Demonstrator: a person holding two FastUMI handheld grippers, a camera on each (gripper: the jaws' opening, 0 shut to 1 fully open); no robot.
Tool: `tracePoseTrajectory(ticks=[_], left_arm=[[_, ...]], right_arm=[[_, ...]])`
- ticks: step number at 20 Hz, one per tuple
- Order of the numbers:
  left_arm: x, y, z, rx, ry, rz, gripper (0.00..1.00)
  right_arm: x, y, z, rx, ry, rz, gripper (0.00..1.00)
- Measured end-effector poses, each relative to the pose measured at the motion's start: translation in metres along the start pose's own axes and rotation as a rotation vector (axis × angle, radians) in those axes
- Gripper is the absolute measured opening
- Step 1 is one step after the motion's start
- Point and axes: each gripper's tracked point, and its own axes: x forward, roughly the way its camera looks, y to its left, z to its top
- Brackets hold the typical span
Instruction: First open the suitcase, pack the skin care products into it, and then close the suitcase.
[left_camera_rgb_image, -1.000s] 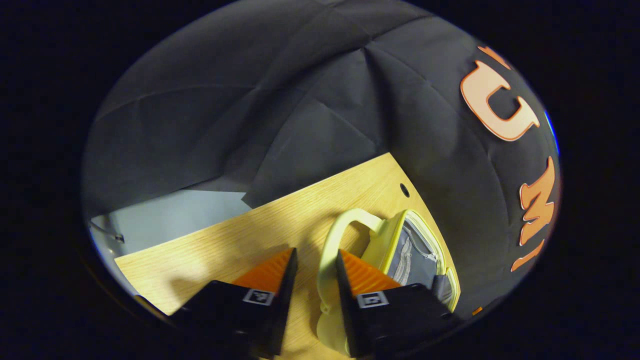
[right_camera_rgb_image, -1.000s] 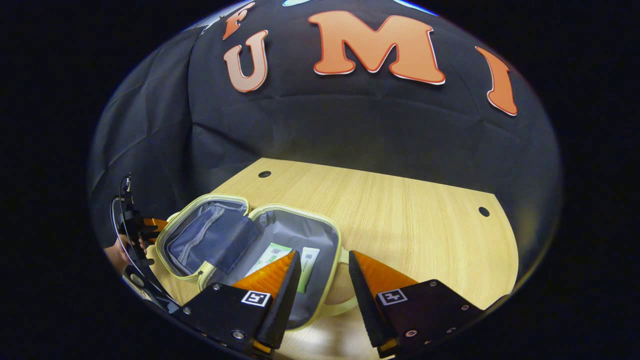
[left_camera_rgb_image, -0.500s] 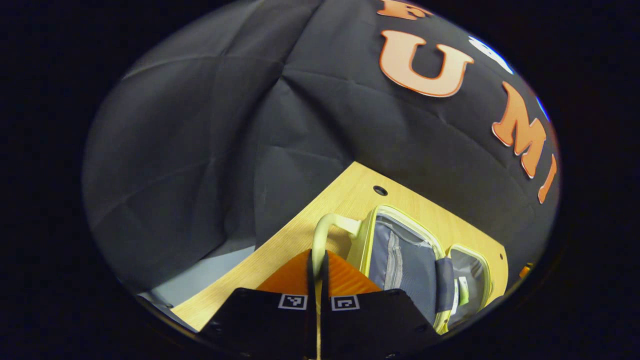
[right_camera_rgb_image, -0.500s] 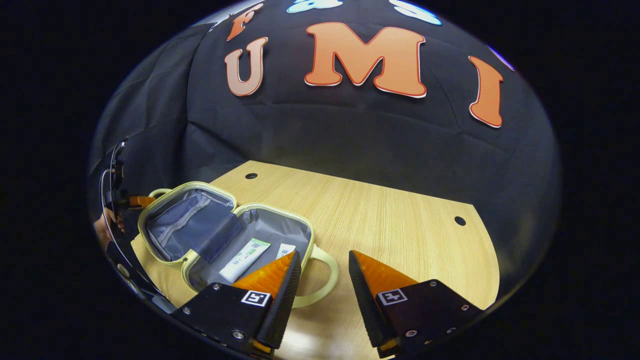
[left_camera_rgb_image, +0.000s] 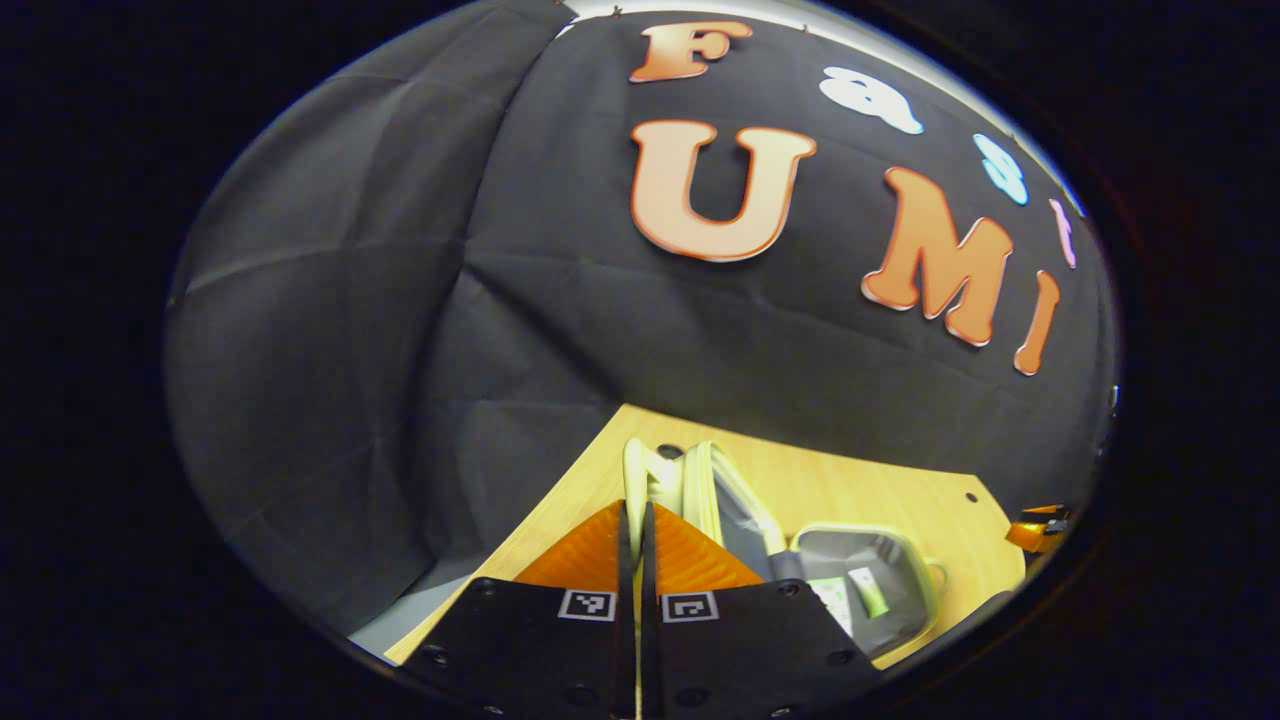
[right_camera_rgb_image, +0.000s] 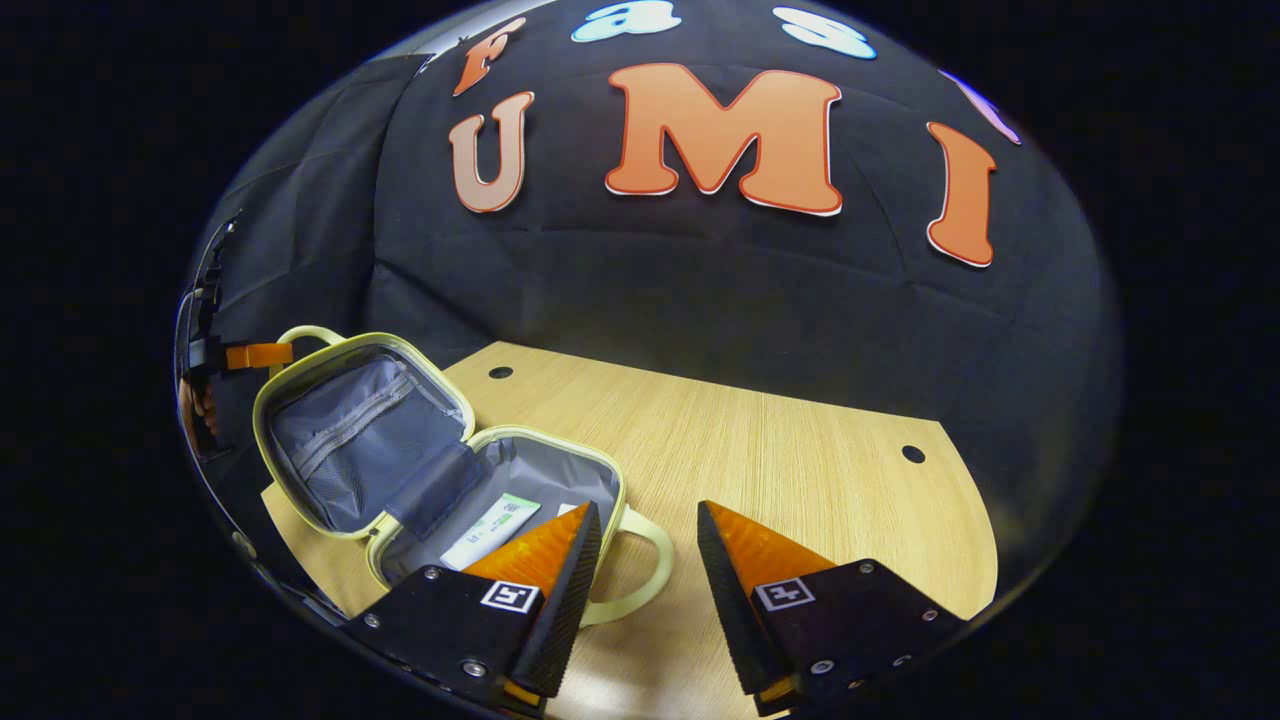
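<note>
A small pale-yellow suitcase (right_camera_rgb_image: 300, 385) with grey lining lies open on the wooden table (right_camera_rgb_image: 800, 470). My left gripper (left_camera_rgb_image: 634, 505) is shut on the lid's handle (left_camera_rgb_image: 634, 465), and the lid (left_camera_rgb_image: 705, 480) stands tilted up, edge-on in the left gripper view. In the right gripper view the same gripper (right_camera_rgb_image: 250, 355) grips that handle at far left. Two skin care tubes (left_camera_rgb_image: 868, 590) lie in the base (right_camera_rgb_image: 540, 470); one white-green tube (right_camera_rgb_image: 490, 530) shows. My right gripper (right_camera_rgb_image: 648, 515) hovers open over the base's handle (right_camera_rgb_image: 640, 570), holding nothing.
The table has small round holes near its back corners (right_camera_rgb_image: 500, 372) (right_camera_rgb_image: 912, 453). Black cloth walls stand close behind and to the left. Bare wood stretches to the right of the suitcase. A hand (right_camera_rgb_image: 195, 410) shows at the far left edge.
The left gripper closed on the lid's handle and has swung the lid up from flat on the table. The right gripper drew back from over the base towards its handle.
</note>
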Motion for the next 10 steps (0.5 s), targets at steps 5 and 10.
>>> tracePoseTrajectory(ticks=[5,10], left_arm=[[-0.016,-0.066,0.030,0.062,-0.053,-0.093,0.02],[-0.033,-0.131,0.044,0.154,-0.079,-0.187,0.02]], right_arm=[[-0.001,-0.014,0.011,0.030,-0.046,-0.041,0.64],[-0.006,-0.023,0.010,0.027,-0.058,-0.056,0.64]])
